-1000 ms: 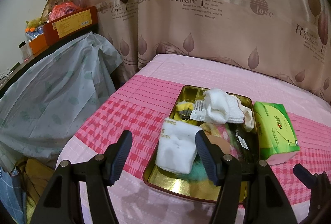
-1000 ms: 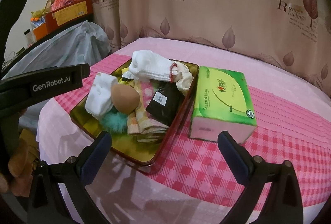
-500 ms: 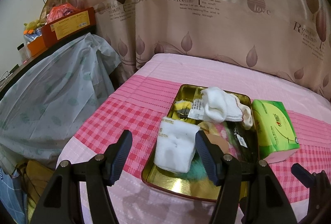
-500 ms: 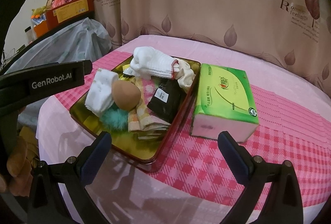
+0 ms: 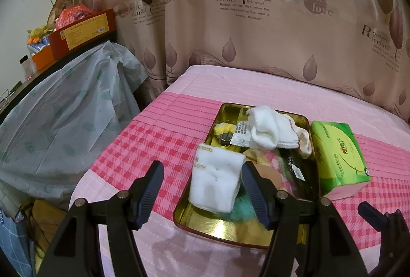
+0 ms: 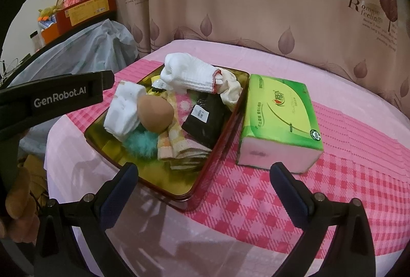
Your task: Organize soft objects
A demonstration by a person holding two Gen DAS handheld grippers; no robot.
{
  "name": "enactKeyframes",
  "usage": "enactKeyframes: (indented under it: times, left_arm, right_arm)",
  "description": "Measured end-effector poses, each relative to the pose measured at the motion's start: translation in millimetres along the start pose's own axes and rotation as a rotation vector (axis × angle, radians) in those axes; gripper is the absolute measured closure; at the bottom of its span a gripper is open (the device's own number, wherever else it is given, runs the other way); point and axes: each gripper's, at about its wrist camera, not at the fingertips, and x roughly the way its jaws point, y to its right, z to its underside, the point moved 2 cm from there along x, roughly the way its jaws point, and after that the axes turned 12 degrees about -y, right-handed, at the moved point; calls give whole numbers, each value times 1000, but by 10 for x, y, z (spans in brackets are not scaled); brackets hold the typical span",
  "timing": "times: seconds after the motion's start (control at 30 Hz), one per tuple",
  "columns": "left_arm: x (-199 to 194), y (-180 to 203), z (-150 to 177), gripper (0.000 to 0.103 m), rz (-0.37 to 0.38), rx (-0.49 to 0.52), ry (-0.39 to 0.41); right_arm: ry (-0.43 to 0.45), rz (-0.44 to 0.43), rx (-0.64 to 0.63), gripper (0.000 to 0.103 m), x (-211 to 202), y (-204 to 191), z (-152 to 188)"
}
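Soft objects lie heaped in a gold tin tray (image 6: 97, 146) with a red outer rim, which stands on a bed (image 6: 358, 123) spread with a pink checked cover.

Behind the bed hangs a beige curtain (image 6: 256, 8) printed with brown leaves and the words "Romantic feelings" and "love". To the left a pale plastic sheet (image 5: 59, 123) drapes over furniture; above it sits a red carton (image 5: 82, 32) with a yellow label too small to read.

A green tissue pack (image 6: 279, 113) with red printed characters rests just beside the tray's right edge. In the tray, a white ribbed sock (image 6: 189, 74) with a red edge lies at the far end. A folded white cloth (image 5: 215, 182) printed "HOTEL" and "CLOTH" lies at the left. A pink and yellow checked cloth (image 6: 176, 133) lies in the middle, and a black item (image 6: 207, 118) with a white tag lies beside it. A tan egg-shaped sponge (image 6: 155, 114) rests on top, touching a teal fluffy ball (image 6: 141, 144).

The left gripper (image 5: 202, 190), marked "GenRobot.AI" in the right wrist view, hovers with jaws wide apart, holding nothing. The right gripper (image 6: 205, 187) hangs above the tray's near corner, jaws wide open and empty.
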Motion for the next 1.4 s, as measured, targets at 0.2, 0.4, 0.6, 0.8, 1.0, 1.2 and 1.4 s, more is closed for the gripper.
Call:
enactKeyframes:
  times: [0.2,0.4,0.6,0.8,1.0,1.2,1.4]
  left_arm:
    - [-2,5,0,38,-1,0,0]
    - [4,11,1,38,3,7,-4]
    - [8,21,4,38,4,14,-5]
    - [8,44,5,38,10,26,-5]
    - [12,76,8,38,19,47,-8]
    - [5,78,12,38,30,51,-5]
    - [-25,99,16,38,35,71,11]
  right_arm:
    - [-1,-1,1,1,5,-2,0]
    - [-3,-1,-2,1,13,-5,4]
    - [-7,-3,1,1,24,-5,12]
    - [-9,-3,2,1,41,-5,30]
    - [-9,-4,1,1,34,-2,22]
    - [-9,-3,3,1,36,-7,17]
    - [-8,-3,3,1,37,-11,21]
